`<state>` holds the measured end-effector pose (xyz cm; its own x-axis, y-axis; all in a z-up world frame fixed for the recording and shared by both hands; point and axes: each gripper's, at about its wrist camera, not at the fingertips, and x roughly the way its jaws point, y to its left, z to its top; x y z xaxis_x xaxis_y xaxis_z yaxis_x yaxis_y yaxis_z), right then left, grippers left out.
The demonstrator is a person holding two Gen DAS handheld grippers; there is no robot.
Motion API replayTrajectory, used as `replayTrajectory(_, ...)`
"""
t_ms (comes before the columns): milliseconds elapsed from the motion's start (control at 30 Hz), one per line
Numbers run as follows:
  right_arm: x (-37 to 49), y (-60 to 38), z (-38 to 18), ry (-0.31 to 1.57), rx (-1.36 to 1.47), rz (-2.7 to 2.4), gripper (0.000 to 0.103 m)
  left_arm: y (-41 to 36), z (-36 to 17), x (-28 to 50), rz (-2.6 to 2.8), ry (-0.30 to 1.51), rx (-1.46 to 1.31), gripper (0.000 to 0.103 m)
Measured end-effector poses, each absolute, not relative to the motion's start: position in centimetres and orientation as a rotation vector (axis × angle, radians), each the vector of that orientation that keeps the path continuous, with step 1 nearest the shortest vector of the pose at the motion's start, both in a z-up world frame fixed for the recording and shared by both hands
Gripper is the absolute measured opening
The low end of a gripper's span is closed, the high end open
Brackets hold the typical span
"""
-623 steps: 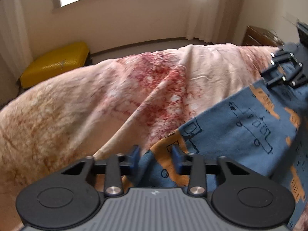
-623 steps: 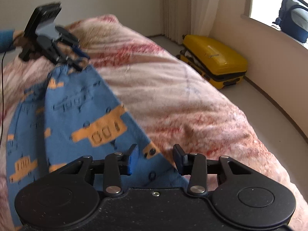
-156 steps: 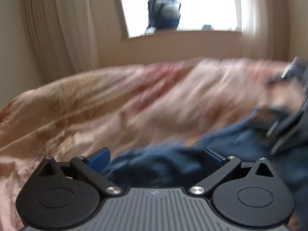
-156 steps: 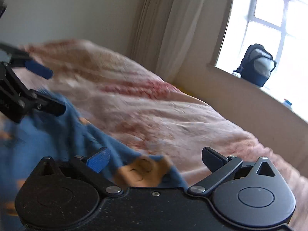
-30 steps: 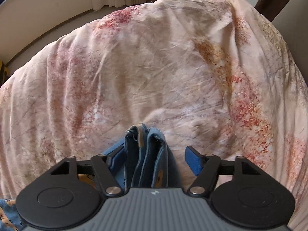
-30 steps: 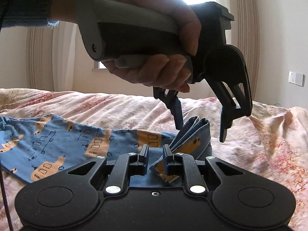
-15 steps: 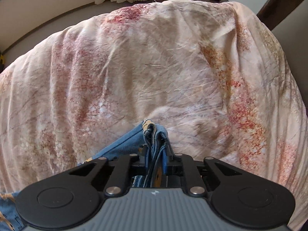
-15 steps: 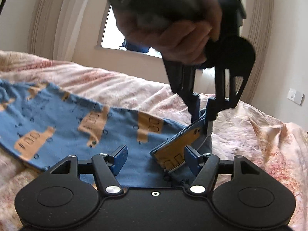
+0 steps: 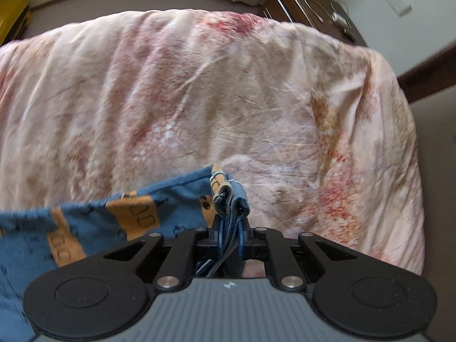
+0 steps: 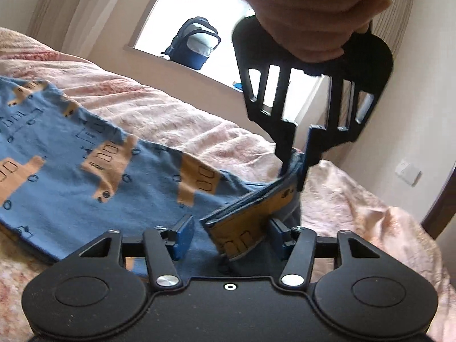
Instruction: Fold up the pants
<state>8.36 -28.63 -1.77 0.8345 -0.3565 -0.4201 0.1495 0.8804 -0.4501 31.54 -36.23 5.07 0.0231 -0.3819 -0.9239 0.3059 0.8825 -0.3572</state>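
Observation:
The blue pants (image 10: 71,171) with orange vehicle prints lie on the pink bedspread (image 10: 159,114), stretching to the left. My left gripper (image 9: 230,233) is shut on a bunched stack of the pants' edge (image 9: 228,199) and lifts it off the bed. It also shows from the right wrist view (image 10: 295,168), coming down from above and pinching that raised edge. My right gripper (image 10: 230,236) is open, with the lifted fold (image 10: 245,222) between its blue pads but not clamped.
The bedspread (image 9: 228,85) drops off at the far and right edges. A dark wooden nightstand (image 9: 313,8) stands beyond the bed. A yellow suitcase (image 9: 11,20) is on the floor at far left. A blue backpack (image 10: 196,42) sits on the windowsill.
My left gripper closed on the bunched pants edge and raised it. My right gripper, shut on that edge a second ago, opened and stays open.

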Motion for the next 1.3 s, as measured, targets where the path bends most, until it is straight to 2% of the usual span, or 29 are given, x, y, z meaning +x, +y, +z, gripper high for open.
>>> replayTrajectory(33, 8.1, -28.7, -1.6, 0.507, -0.426, -0.281, 0.046, -35.8, 5.3, 31.4, -0.527, 1.454, -0.083, 0.01)
replayTrajectory(67, 7.8, -28.6, -1.4, 0.496, -0.431, -0.29, 0.04, -35.3, 5.7, 31.2, -0.522, 1.447, -0.091, 0.01)
replayTrajectory(100, 7.5, -28.6, -1.1, 0.483, -0.435, -0.296, 0.029, -34.8, 6.1, 30.9, -0.517, 1.433, -0.098, 0.01)
replayTrajectory(133, 7.1, -28.6, -0.7, 0.467, -0.436, -0.296, 0.026, -34.2, 6.6, 30.6, -0.516, 1.419, -0.109, 0.01)
replayTrajectory(300, 4.4, -27.7, 2.4, 0.379, -0.449, -0.246, 0.024, -30.7, 8.4, 29.4, -0.514, 1.368, -0.154, 0.01)
replayTrajectory(500, 2.3, -24.7, 5.2, 0.303, -0.473, -0.151, 0.021, -26.0, 7.8, 29.0, -0.518, 1.38, -0.179, 0.01)
replayTrajectory(667, 2.5, -22.4, 4.3, 0.348, -0.497, -0.039, 0.021, -22.6, 4.6, 29.9, -0.519, 1.398, -0.16, 0.01)
replayTrajectory(733, 2.9, -22.1, 3.2, 0.384, -0.508, -0.005, 0.025, -21.2, 2.5, 30.6, -0.519, 1.43, -0.197, 0.01)
replayTrajectory(800, 3.2, -22.1, 2.2, 0.422, -0.516, -0.003, 0.048, -20.0, 0.0, 31.4, -0.515, 1.459, -0.242, 0.01)
replayTrajectory(867, 3.8, -22.1, 1.0, 0.466, -0.535, 0.012, 0.054, -19.1, -2.0, 32.1, -0.513, 1.477, -0.267, 0.011)
replayTrajectory(1000, 4.7, -21.6, -0.7, 0.525, -0.542, 0.057, 0.054, -18.2, -4.1, 33.1, -0.549, 1.5, -0.344, 0.011)
replayTrajectory(1167, 4.1, -20.4, -1.6, 0.518, -0.62, 0.088, 0.053, -17.9, -3.8, 33.0, -0.594, 1.475, -0.333, 0.012)
replayTrajectory(1233, 3.9, -20.2, -1.9, 0.52, -0.633, 0.094, 0.051, -17.7, -3.5, 32.7, -0.596, 1.468, -0.317, 0.012)
replayTrajectory(1300, 4.0, -20.2, -2.1, 0.529, -0.651, 0.075, 0.044, -17.9, -3.2, 32.6, -0.588, 1.465, -0.307, 0.012)
